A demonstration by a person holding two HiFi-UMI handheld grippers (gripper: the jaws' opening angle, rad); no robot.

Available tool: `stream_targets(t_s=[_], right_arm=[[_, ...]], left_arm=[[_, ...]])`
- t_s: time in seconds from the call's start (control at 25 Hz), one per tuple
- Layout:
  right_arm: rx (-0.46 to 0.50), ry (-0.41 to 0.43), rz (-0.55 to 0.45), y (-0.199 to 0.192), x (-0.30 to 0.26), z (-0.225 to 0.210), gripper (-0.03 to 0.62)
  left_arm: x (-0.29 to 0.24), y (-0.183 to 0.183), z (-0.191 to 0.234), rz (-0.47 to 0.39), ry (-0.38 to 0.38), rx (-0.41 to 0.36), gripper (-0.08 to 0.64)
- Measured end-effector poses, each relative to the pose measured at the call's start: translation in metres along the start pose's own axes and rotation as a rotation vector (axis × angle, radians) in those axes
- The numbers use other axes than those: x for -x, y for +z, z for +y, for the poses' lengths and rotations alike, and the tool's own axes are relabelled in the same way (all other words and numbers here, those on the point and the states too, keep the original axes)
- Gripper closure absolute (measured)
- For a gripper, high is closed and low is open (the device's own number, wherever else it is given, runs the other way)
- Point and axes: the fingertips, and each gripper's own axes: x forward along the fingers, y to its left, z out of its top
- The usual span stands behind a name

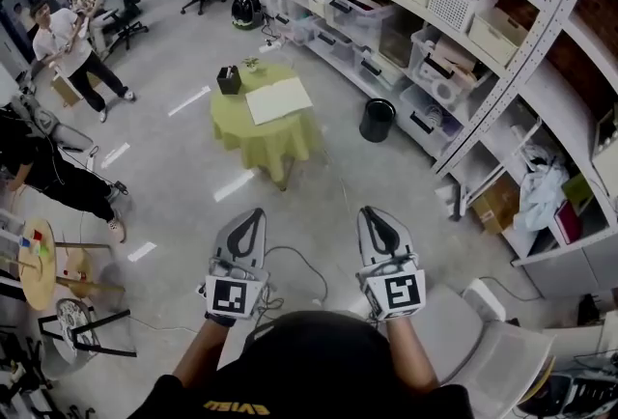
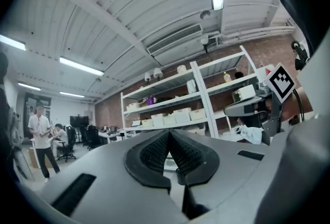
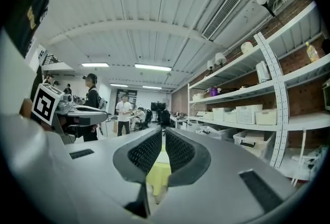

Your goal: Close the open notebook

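Note:
The open notebook (image 1: 278, 100) lies flat, white pages up, on a small round table (image 1: 261, 142) draped in yellow-green cloth, far ahead across the floor. A black box (image 1: 229, 79) stands beside it on the table's left. My left gripper (image 1: 253, 214) and right gripper (image 1: 372, 212) are held side by side close to the body, pointing level toward the table and well short of it. Both are shut with nothing between the pads. In the right gripper view the yellow cloth (image 3: 156, 179) shows low between the jaws of the right gripper (image 3: 163, 130). The left gripper (image 2: 169, 132) faces the shelves.
Long shelving (image 1: 435, 12) with bins runs along the right. A black waste bin (image 1: 377, 120) stands on the floor right of the table. People (image 1: 68, 45) are at the left, with a wooden side table (image 1: 39, 263). A white chair (image 1: 483, 340) is at my right; cables cross the floor.

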Motion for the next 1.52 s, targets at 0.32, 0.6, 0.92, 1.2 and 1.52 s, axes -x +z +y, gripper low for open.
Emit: stream_targets(t_s=[0.32,0.6,0.92,1.2,1.52], right_arm=[[-0.023,0.050,-0.048,0.008,-0.010,0.011,0.502],[-0.018,0.053,-0.022,0.006,-0.007,0.015,0.358],[-0.064,0.004,-0.061,0.005,-0.007,0.002,0.041],[-0.038,-0.030,-0.064,0.002,-0.008,-0.003,0.021],[-0.053,-0.008,-0.047,0.002,-0.015,-0.004,0.021]], left_arm=[[0.003,-0.003,0.011,0.015,0.032,0.016,0.554],[0.002,-0.002,0.010,0.000,0.019,0.022,0.508],[-0.003,-0.011,0.001,0.036,-0.051,0.051,0.056],[-0.001,-0.010,-0.004,0.013,-0.067,0.014,-0.025],[-0.005,-0.004,0.002,0.013,-0.055,-0.030,-0.023]])
